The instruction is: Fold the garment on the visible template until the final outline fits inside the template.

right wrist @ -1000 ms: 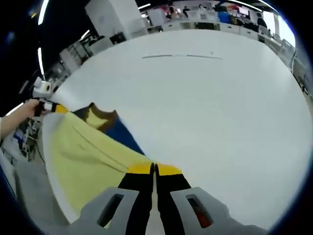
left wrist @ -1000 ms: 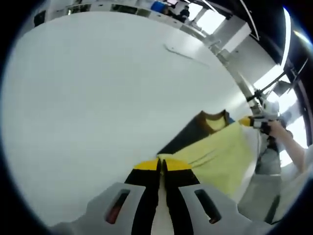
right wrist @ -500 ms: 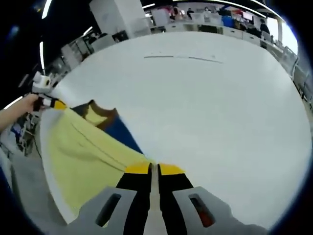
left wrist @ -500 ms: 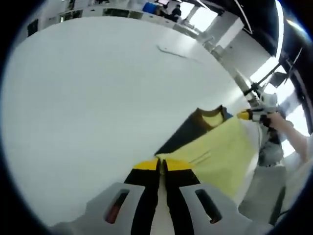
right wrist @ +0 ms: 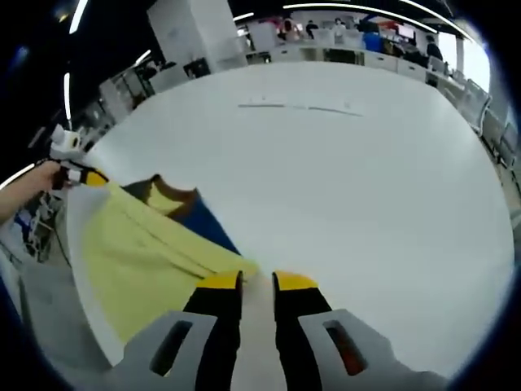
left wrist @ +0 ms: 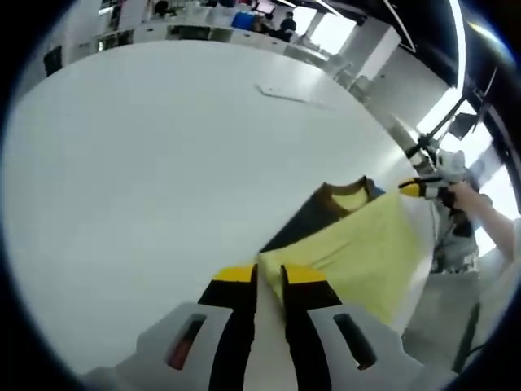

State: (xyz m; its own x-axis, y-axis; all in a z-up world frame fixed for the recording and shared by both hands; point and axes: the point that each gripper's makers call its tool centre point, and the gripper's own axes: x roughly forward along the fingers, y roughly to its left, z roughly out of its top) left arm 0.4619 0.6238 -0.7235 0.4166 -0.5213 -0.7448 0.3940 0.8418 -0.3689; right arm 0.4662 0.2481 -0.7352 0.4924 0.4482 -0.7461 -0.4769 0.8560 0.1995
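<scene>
- While the big white table (left wrist: 146, 163) spreads out wide, a yellow shirt (left wrist: 358, 257) lies flat near its edge, with a dark navy part and a brown-edged collar (left wrist: 346, 191) at one end.
- In the left gripper view, the left gripper (left wrist: 269, 277) has its two yellow-tipped jaws a little apart, with one corner of the shirt right at the tips; the cloth may be touching them, but no grip shows.
- Far across the shirt, the right gripper (left wrist: 415, 187) sits at the other corner, and a hand (left wrist: 468, 199) holds it.
- In the right gripper view, the right gripper (right wrist: 256, 281) also has its jaws a bit apart (white table shows through the gap), and the shirt's (right wrist: 138, 257) edge is just beside the left jaw.
- The left gripper (right wrist: 85, 175) is at the far corner of the shirt there.
- A thin line (right wrist: 297, 107) is marked on the table well past the shirt.
</scene>
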